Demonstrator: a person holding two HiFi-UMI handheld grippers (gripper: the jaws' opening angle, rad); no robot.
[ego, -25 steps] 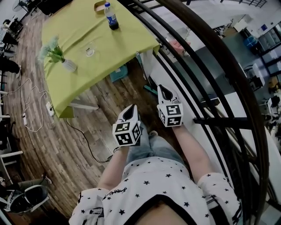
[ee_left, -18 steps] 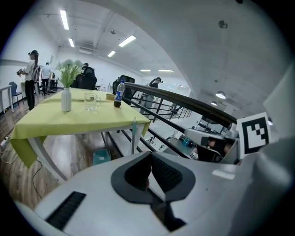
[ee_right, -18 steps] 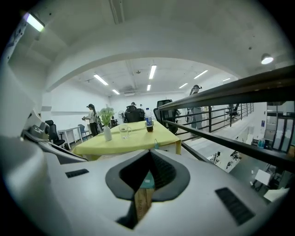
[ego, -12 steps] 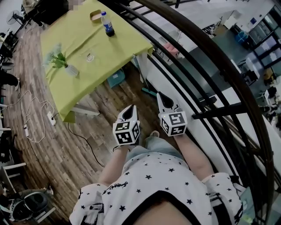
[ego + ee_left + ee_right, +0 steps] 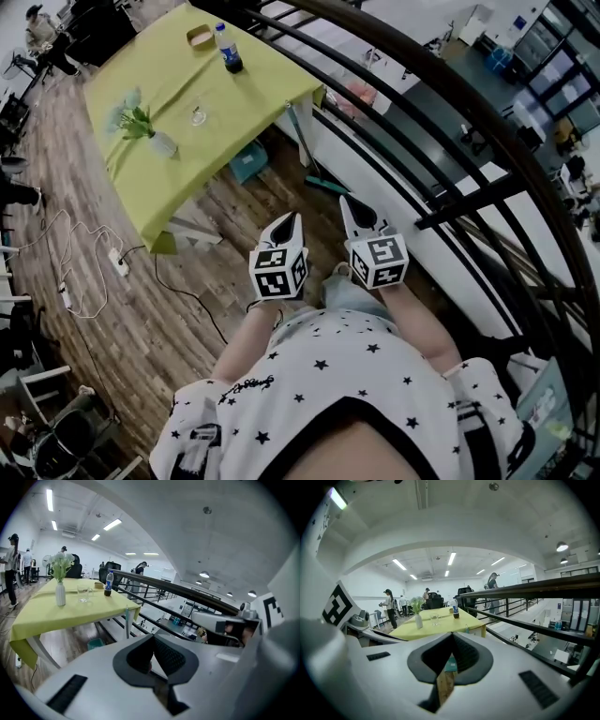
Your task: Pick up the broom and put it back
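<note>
Task not started: broom (image 5: 323,184) untouched at 12 o'clock beside table (image 5: 234,94), fingers of left gripper (image 5: 289,217) and right gripper (image 5: 345,202) closed, empty; approach, grasp, return outstanding.

Bare floor (image 5: 253,211) lies open ahead, between the table's (image 5: 216,103) near edge and the railing (image 5: 469,199); the railing closes off the whole right side; the broom (image 5: 319,183) stands in the gap by the table's right corner; a bin (image 5: 248,161) and a table leg (image 5: 192,230) block the room under the near edge; cables (image 5: 89,272) trail over the floor at left.
</note>
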